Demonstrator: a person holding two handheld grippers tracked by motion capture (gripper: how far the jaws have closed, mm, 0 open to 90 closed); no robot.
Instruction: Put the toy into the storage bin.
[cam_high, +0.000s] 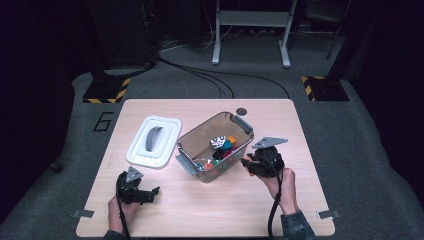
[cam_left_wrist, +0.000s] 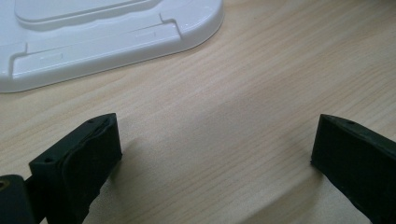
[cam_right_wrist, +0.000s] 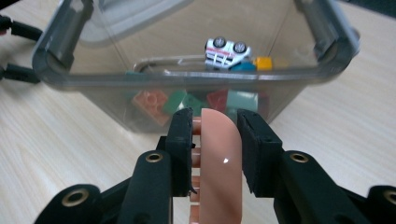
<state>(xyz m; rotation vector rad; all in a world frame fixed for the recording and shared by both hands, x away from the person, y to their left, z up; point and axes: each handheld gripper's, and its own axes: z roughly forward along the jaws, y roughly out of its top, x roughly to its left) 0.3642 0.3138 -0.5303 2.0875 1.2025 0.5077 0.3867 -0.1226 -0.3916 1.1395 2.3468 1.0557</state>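
A clear plastic bin (cam_high: 199, 129) stands in the middle of the wooden table, with a white toy car (cam_high: 217, 142) and several coloured bricks inside. My right gripper (cam_high: 247, 166) hovers just outside the bin's near right wall. In the right gripper view its jaws (cam_right_wrist: 215, 119) are shut on a rounded peach plastic piece (cam_right_wrist: 219, 154), which stands upright in front of the bin's rim (cam_right_wrist: 187, 78); the toy car (cam_right_wrist: 226, 50) lies upside down beyond. My left gripper (cam_high: 152, 194) rests low at the front left, open (cam_left_wrist: 217, 135) over bare wood.
The bin's white lid (cam_high: 154, 141) lies flat to the left of the bin, and its edge (cam_left_wrist: 93, 32) lies just ahead of my left jaws. A small dark disc (cam_high: 241, 111) sits near the table's far edge. Cables trail from both grippers.
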